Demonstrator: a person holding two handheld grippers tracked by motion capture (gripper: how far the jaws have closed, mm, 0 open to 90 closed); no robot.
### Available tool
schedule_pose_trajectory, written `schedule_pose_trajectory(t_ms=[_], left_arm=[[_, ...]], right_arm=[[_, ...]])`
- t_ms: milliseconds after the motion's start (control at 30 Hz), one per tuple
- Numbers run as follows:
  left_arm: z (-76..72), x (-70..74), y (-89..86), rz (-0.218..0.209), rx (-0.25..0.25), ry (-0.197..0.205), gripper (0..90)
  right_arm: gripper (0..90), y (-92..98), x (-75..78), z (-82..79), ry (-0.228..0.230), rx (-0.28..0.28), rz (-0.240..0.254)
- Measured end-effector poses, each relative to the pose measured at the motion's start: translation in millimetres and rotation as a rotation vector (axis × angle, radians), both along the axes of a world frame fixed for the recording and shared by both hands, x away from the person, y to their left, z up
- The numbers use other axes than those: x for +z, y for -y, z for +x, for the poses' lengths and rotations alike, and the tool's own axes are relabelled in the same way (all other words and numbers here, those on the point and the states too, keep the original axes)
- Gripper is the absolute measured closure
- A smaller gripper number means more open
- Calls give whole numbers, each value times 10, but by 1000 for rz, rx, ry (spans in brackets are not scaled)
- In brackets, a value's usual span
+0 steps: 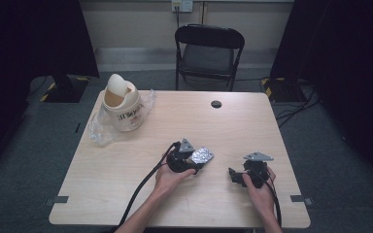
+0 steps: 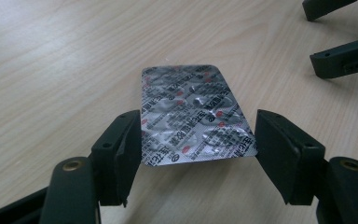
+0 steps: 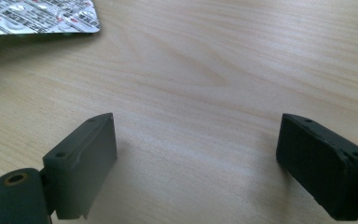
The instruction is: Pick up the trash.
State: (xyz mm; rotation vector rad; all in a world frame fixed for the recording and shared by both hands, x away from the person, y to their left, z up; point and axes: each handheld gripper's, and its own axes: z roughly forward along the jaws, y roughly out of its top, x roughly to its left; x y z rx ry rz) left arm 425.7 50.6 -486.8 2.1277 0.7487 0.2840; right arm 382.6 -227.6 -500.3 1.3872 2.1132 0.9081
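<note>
The left gripper [image 2: 198,140] clamped a silver blister pack [image 2: 193,116] by its side edges, just above the wooden table [image 1: 126,170]. The right gripper [image 3: 196,158] hovered nearby, jaws spread and empty. Farther back stood a cream swing-lid bin [image 1: 121,103] on clear plastic.

Blister pack [image 2: 193,116] foil with small print too blurred to read, bin [image 1: 122,103] label illegible

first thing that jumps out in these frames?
The silver foil blister pack printed with red and black text, held between the jaws of the left gripper near the middle of the light wooden table. Next, the cream swing-lid bin with its clear plastic liner at the far left corner. The right gripper is open, holding nothing.
</note>
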Motion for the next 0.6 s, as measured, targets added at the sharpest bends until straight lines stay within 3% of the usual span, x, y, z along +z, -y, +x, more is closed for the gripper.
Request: schedule_pose_trajectory(t_ms=[600], left_arm=[[2, 194, -418, -92, 19, 39, 347]], right_arm=[[113, 0, 0, 0, 0, 0, 0]])
